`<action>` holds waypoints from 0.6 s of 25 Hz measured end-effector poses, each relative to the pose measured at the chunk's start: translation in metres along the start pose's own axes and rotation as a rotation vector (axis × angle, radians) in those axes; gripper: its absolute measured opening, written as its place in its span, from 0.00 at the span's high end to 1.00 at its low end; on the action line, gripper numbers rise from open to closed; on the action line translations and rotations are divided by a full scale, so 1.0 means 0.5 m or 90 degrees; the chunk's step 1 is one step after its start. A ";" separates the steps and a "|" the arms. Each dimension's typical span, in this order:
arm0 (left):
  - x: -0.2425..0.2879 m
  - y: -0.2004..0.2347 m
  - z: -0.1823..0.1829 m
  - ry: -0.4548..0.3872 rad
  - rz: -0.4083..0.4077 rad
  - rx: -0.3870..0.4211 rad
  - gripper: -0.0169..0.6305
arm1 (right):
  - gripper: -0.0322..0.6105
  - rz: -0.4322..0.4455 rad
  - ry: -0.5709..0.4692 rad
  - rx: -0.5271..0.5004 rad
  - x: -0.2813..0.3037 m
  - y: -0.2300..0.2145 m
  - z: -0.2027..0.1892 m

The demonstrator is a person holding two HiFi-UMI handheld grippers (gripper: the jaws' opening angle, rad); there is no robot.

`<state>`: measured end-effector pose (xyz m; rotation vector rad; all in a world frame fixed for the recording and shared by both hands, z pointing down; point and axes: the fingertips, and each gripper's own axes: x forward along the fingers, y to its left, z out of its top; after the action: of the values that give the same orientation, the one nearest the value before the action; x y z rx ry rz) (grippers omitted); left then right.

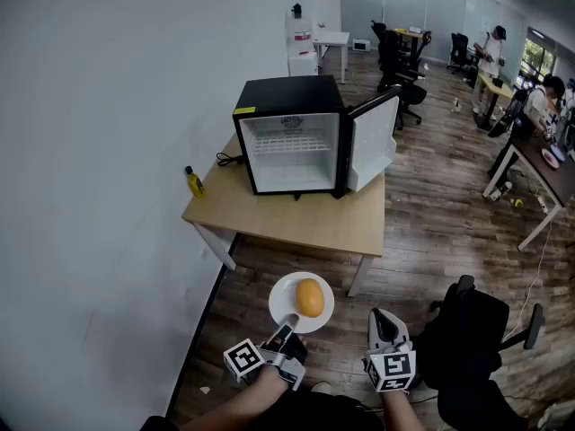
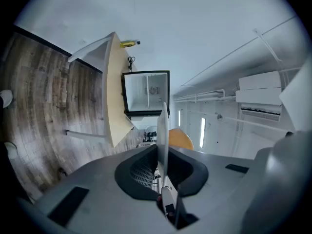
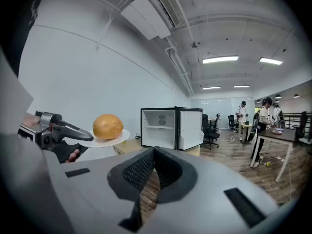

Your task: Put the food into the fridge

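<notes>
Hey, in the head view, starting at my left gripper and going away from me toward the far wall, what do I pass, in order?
left gripper → white plate carrying the round orange food → wooden table → open mini fridge → white desk

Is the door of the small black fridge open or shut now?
Open. The fridge has its door swung out to the right, so the white inside with its shelf shows.

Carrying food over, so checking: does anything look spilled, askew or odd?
Nothing stands out. The plate sits roughly level in the left gripper, the round orange food on it, and the fridge stands open and empty.
</notes>
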<state>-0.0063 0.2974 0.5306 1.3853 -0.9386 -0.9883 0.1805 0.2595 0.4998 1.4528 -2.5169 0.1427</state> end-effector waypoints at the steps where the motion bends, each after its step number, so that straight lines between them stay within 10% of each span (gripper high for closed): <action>1: 0.000 0.000 0.004 0.000 0.003 0.006 0.92 | 0.86 0.006 -0.009 0.003 -0.001 0.002 0.001; 15: 0.016 0.024 -0.001 -0.011 0.011 -0.007 0.92 | 0.86 0.013 -0.039 0.057 -0.011 -0.018 -0.003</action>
<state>-0.0032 0.2896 0.5422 1.3599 -0.9554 -0.9923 0.1912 0.2600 0.4993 1.4881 -2.6061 0.2205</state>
